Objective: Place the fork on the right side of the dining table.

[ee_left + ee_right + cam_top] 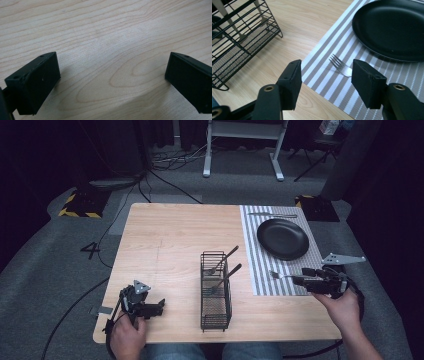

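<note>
High view: the right hand-held gripper (306,276) hovers at the near right edge of the striped placemat (255,265), its jaws apart over a fork (280,275) that lies on the mat just in front of the black plate (283,238). A wire basket (215,290) with more cutlery stands mid-table (165,245). The left hand-held gripper (161,306) rests near the front left corner.

Left gripper view: its jaws stand wide apart over bare wood, holding nothing.

Right gripper view: the fork's tines show between the open pads (292,80), apparently untouched; the handle is hidden behind the right jaw, so contact there is hard to rule out. To leave the fork well, lift straight away without dragging it, keeping it parallel to the stripes beside the plate.
</note>
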Tool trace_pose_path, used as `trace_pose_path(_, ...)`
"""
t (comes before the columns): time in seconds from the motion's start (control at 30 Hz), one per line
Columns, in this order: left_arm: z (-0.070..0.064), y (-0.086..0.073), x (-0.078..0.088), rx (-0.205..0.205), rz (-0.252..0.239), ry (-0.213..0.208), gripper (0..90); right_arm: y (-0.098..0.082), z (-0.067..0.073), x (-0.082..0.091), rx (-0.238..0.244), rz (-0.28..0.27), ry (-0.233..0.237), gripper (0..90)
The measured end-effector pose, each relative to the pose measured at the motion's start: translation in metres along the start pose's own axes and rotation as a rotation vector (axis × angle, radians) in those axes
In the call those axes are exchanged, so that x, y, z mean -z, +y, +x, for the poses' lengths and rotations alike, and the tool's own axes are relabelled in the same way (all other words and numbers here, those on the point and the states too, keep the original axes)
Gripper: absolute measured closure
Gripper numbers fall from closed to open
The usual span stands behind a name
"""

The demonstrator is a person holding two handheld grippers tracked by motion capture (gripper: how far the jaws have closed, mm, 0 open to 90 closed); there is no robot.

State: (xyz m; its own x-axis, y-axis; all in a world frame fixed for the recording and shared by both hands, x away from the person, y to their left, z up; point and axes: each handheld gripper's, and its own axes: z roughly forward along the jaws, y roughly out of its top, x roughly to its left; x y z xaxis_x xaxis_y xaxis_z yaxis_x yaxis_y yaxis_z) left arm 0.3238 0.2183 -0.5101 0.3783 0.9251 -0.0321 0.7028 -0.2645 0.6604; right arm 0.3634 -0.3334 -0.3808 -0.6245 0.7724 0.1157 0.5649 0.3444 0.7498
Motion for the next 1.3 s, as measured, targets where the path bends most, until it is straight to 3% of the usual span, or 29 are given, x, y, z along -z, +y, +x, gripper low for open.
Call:
trace_pose_path(0.37,0.000,0.000,0.000,0.000,0.000,0.000,0.0,-0.001,0.024,-0.017,0.052,0.050,0.074,34.0)
trace_pose_path(0.53,0.000,0.000,0.000,0.000,0.000,0.000,0.0,-0.004,0.031,-0.024,0.071,0.062,0.080,33.2)
trace_pose_path(0.8,0.000,0.000,0.000,0.000,0.000,0.000,0.0,-0.016,0.041,-0.046,0.112,0.081,0.100,31.7)
trace_pose_path(1.0,0.000,0.000,0.000,0.000,0.000,0.000,0.0,-0.028,0.055,-0.060,0.157,0.085,0.157,31.8)
trace_pose_path(1.3,0.000,0.000,0.000,0.000,0.000,0.000,0.0,-0.045,0.066,-0.086,0.173,0.123,0.185,32.2)
